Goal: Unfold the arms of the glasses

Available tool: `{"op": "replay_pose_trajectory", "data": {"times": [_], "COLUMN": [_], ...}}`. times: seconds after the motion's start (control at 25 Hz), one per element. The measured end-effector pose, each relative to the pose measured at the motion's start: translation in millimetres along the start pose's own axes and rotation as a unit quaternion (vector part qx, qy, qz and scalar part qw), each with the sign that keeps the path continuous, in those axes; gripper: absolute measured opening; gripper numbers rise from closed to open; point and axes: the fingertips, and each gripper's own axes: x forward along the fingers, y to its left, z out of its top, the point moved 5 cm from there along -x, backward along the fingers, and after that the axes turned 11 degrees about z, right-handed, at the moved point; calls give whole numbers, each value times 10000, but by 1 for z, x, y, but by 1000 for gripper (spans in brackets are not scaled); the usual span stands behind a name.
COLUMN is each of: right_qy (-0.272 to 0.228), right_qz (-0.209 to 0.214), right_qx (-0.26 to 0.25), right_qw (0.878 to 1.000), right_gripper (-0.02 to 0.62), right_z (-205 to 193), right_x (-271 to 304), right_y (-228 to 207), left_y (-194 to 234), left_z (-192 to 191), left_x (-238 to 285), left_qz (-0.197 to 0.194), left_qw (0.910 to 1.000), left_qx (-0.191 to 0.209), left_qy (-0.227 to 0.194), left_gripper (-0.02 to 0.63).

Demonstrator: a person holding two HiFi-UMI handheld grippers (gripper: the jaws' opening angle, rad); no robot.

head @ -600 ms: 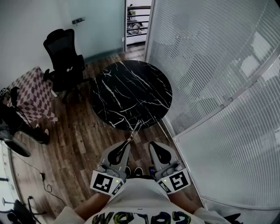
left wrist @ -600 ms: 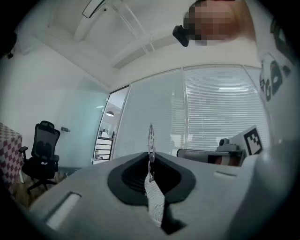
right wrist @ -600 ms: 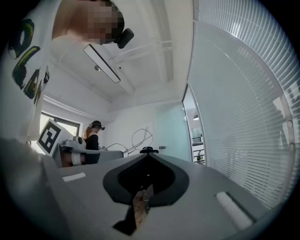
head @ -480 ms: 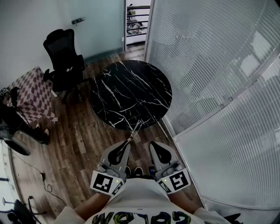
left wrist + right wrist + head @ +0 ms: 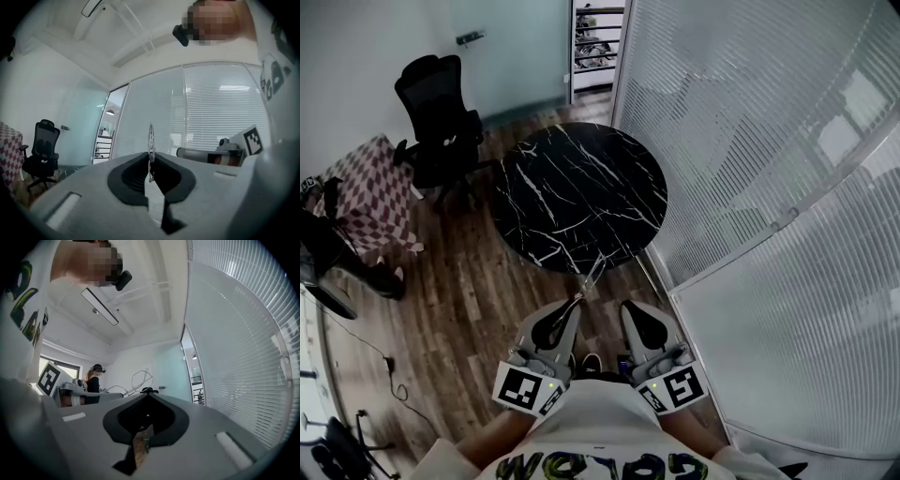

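Dark wood flooring [image 5: 469,281] runs under a round black marble table [image 5: 581,187], with a glass wall of blinds [image 5: 750,141] at the right. Both grippers are held level, just short of the table's near edge. The left gripper [image 5: 577,302] is clamped on the glasses [image 5: 592,277] — the thin frame juts from its tips toward the table's rim. The right gripper [image 5: 627,307], just beside it, has its jaws pressed together with nothing between them.

Round black marble table [image 5: 581,192] at centre, on dark wood-plank floor [image 5: 469,291]. Black office chair [image 5: 436,117] and chequered-cloth table [image 5: 366,192] at upper left, near pale wall [image 5: 356,56]. Slatted glass partition [image 5: 750,141] across right half. Open doorway [image 5: 595,42] at top centre.
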Motion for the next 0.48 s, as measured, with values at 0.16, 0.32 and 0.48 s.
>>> {"op": "replay_pose_trajectory", "data": {"times": [0.16,0.32,0.48], "right_qy": [20,55,86], "right_qz": [-14,-4,23], "right_qx": [89,160,238], "right_qw": [10000,9999,9997], "right_gripper": [2,2,2], "right_z": [-4,-9,-16], "right_x": [-10,-16,-16], "right_y": [-7,-13,-20], "left_y": [-8,-11,-8], "left_z": [-6,-8,-17], "left_x": [3,7,16], "left_qz": [31,98,149], "left_qw": [10000,9999,9998], "left_qx": [-21,-76,-52], "left_qy": [21,10,109], "left_gripper": [11,11,11]}}
